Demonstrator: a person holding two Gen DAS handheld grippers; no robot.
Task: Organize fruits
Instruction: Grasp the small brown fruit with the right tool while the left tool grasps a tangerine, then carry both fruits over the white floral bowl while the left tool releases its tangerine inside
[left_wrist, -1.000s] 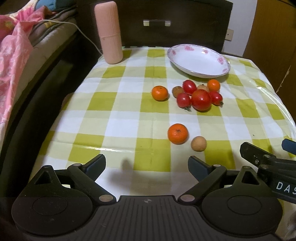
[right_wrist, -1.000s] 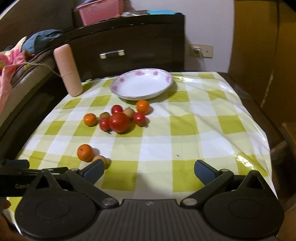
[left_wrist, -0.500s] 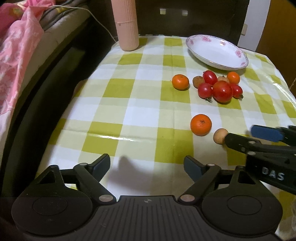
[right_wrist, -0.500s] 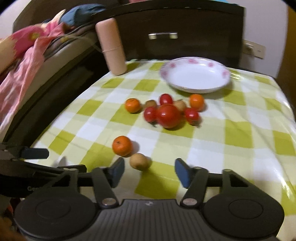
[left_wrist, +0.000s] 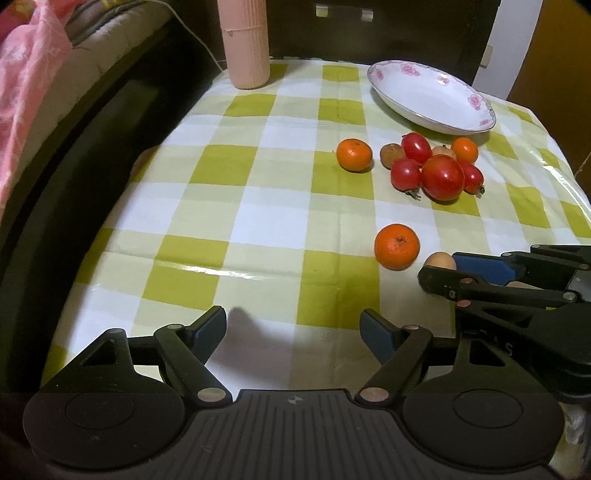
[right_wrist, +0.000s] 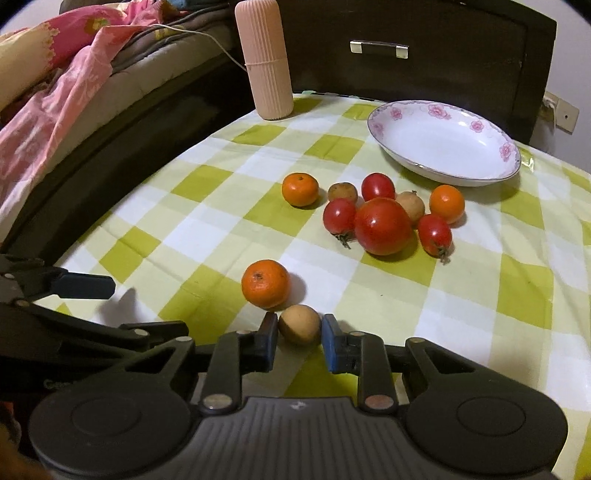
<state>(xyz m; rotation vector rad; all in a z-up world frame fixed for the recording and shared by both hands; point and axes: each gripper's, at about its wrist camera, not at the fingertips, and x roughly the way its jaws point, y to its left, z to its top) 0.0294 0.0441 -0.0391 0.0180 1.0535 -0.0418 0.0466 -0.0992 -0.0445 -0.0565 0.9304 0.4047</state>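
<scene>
Right wrist: right gripper, wide open a second ago, now clamps the longan, ready for plate; left gripper closing, empty.

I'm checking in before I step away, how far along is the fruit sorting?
Nothing sorted yet: the flowered plate holds no fruit. In hand: the right gripper is shut on the small tan fruit. Left: the near orange and the cluster around the big tomato; the left gripper holds nothing, its jaws closing.

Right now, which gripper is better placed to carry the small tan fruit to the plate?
The right gripper: its pads already clamp the small tan fruit. The left gripper has nothing between its closing fingers. The plate is empty.
</scene>
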